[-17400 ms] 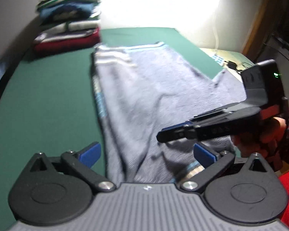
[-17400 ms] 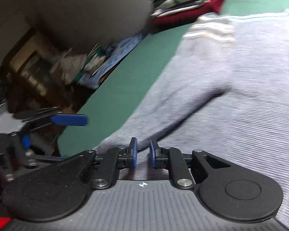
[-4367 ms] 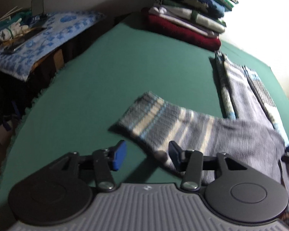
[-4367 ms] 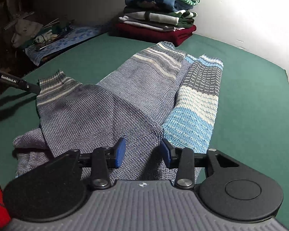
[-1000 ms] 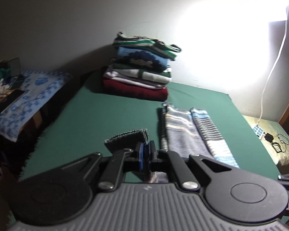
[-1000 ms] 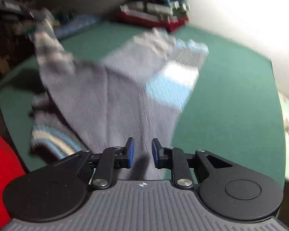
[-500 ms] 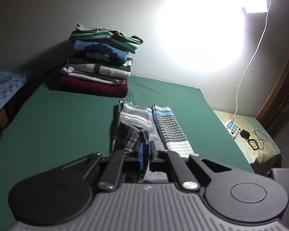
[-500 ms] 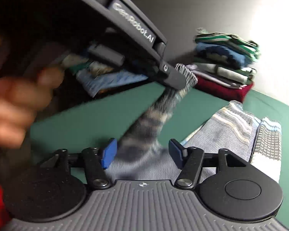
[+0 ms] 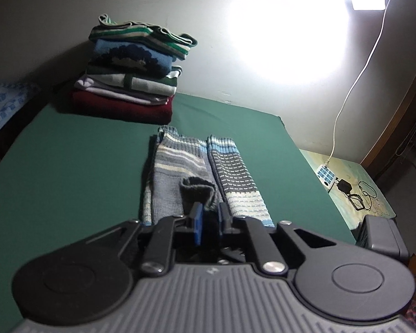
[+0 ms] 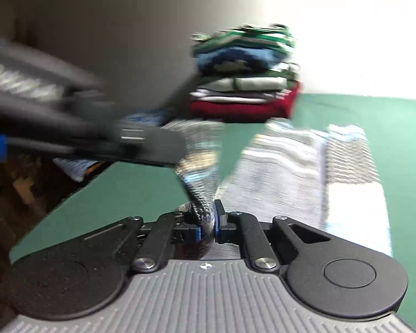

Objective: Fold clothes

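The green table (image 9: 69, 166) carries a stack of folded clothes (image 9: 133, 72) at its far end by the wall, and the grey-blue striped sweater (image 9: 180, 166) lies lengthwise down its middle, one sleeve folded along its right side. The left hand-held gripper (image 9: 208, 219) has just eased its jaws slightly apart around the other sleeve's cuff (image 9: 198, 187), which sits loosely between them. The right hand-held gripper (image 10: 207, 226) has just closed and pinches that sleeve (image 10: 199, 183) lower down.
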A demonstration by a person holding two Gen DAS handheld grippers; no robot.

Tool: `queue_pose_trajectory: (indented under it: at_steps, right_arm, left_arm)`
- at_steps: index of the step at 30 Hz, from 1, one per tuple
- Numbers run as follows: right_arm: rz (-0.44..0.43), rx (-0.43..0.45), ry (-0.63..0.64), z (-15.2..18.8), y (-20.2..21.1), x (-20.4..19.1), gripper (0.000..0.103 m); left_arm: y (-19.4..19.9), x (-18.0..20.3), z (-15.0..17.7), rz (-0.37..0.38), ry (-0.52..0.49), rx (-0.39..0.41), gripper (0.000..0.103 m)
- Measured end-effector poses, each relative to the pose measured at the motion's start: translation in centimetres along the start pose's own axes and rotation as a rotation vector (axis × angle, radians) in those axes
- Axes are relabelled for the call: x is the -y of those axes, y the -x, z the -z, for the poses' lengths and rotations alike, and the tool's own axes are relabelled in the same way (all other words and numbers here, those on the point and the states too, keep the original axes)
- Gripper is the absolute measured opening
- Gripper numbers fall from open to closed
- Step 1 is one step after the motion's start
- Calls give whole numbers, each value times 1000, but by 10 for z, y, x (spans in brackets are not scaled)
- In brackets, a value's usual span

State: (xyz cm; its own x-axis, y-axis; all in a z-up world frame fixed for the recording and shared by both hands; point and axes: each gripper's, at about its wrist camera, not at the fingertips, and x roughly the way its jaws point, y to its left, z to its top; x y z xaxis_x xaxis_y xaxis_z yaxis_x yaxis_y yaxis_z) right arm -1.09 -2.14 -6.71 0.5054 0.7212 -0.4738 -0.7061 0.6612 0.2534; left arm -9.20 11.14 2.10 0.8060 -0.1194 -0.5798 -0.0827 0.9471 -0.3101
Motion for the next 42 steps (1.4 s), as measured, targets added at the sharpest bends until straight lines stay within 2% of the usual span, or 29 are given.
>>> queue_pose_trajectory:
  at_steps: [3,6,9,11,13,16,18,20,21,22,25,32,36,38,42]
  right_arm:
    - [44,0,-61,0,5,20,9]
    - [64,-18,-124,-2,7,41,9]
    - [83,-8,-152,0,14,56,9]
    - [91,2,-160,0,19,65,9]
    - [92,6,-162,-2,25,73,9]
    - [63,9,-140,-13,27,83,10]
    - [42,13,-118,-22,27,90,10]
    - [28,16,-90,-31,26,96,10]
    - [16,10,-85,-36,24,101,10]
    - [1,4,-83,-41,22,105,10]
    - [-37,-7,-69,-53,15,115,10]
    - [-129,-16,11,-80,-4,138,10]
    - [-190,-27,90,-91,-18,148,10]
    - [-222,-35,132,-94,-25,151,10]
    - [-248,-54,186,-98,-42,157,10]
  left_arm:
    - [10,-8,3,-51,-81,-10,42]
    - [16,-15,16,-59,-117,-61,47]
    - [14,-11,32,-44,-131,-131,57]
    - [10,-2,41,-20,-139,-167,58]
    - [6,11,48,15,-146,-189,67]
    - [-2,38,52,32,-195,-182,77]
    - [-13,49,55,12,-227,-193,75]
    - [-27,55,60,-3,-229,-226,62]
    - [-34,59,62,-11,-231,-242,42]
    - [-41,62,64,-19,-232,-259,27]
    - [-55,63,71,-36,-187,-298,26]
    - [-68,84,73,-6,-151,-281,26]
    - [-86,92,77,5,-100,-319,26]
    - [-89,98,76,17,-87,-313,26]
    - [-96,108,74,16,-76,-305,30]
